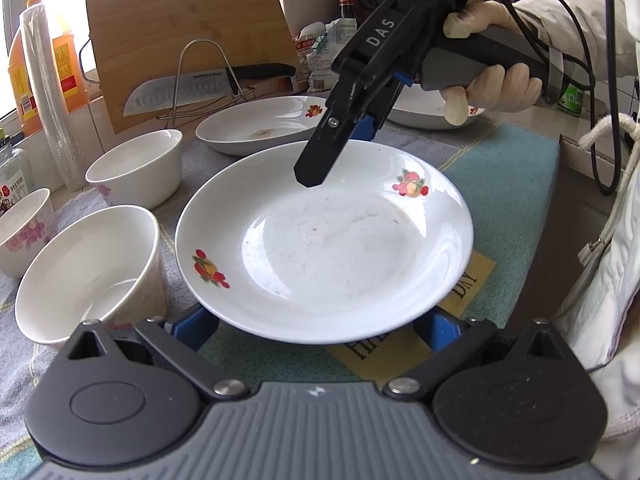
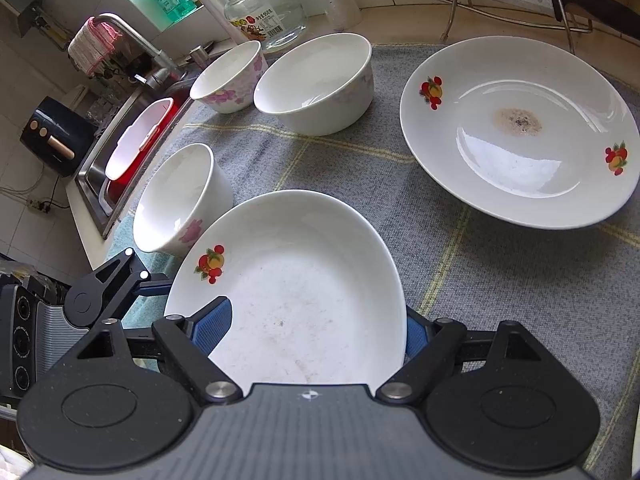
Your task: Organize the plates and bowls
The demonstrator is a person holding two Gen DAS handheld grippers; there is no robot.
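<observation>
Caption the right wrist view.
Right claw pinches a plate's rim; three bowls and another plate on the cloth.

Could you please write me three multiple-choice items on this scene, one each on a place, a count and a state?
1. Where is the knife? A in the sink; B in the wire rack before the cutting board; C on a plate.
2. How many bowls stand on the cloth? A two; B three; C five.
3. The right gripper is: A open above the cloth; B shut on the fruit-printed plate's rim; C out of sight.
Key: 1 B, its blade lies across the rack. 2 B, three white bowls show in both views. 3 B, its fingers pinch the rim.
</observation>
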